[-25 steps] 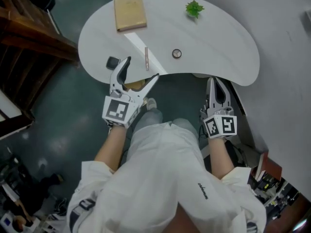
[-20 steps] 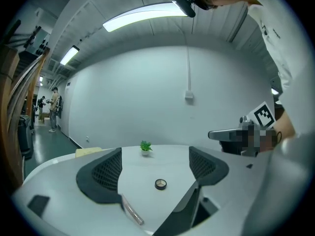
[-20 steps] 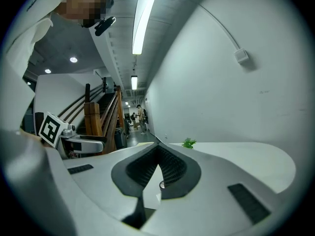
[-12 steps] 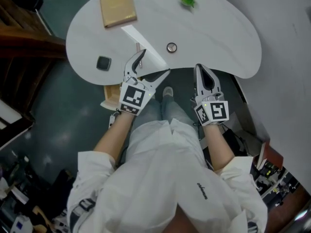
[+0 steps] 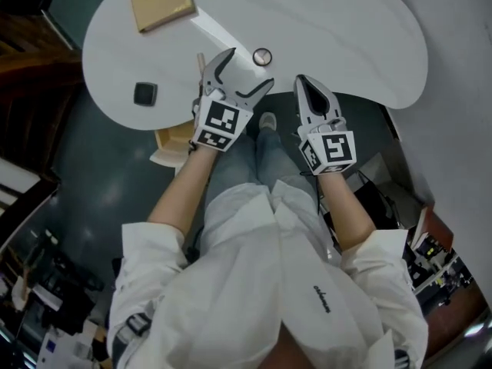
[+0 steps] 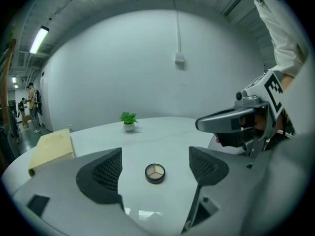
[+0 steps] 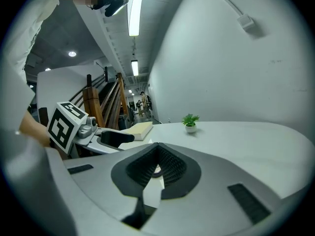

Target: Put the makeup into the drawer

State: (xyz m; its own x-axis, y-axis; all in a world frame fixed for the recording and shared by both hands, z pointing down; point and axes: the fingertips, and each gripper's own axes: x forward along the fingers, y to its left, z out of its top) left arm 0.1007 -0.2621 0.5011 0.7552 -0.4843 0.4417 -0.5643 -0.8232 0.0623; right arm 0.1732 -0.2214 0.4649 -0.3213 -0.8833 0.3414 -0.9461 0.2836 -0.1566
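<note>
Progress: nothing stowed yet; round compact and square black compact lie near the table's front edge.
Drawer: tan, apparently open below that edge.
Left gripper: jaws wide apart, empty, aimed at round compact.
Right gripper: jaws together, empty.
Change: both grippers have advanced to the table edge.

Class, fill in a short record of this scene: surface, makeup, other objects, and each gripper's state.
surface: white curved tabletop
makeup: small round black compact with beige shades, lying flat on the tabletop
other objects: tan book; small green potted plant; small dark square case
left gripper: jaws apart, compact ahead in line with the gap, not gripped
right gripper: jaws together, holding nothing
</note>
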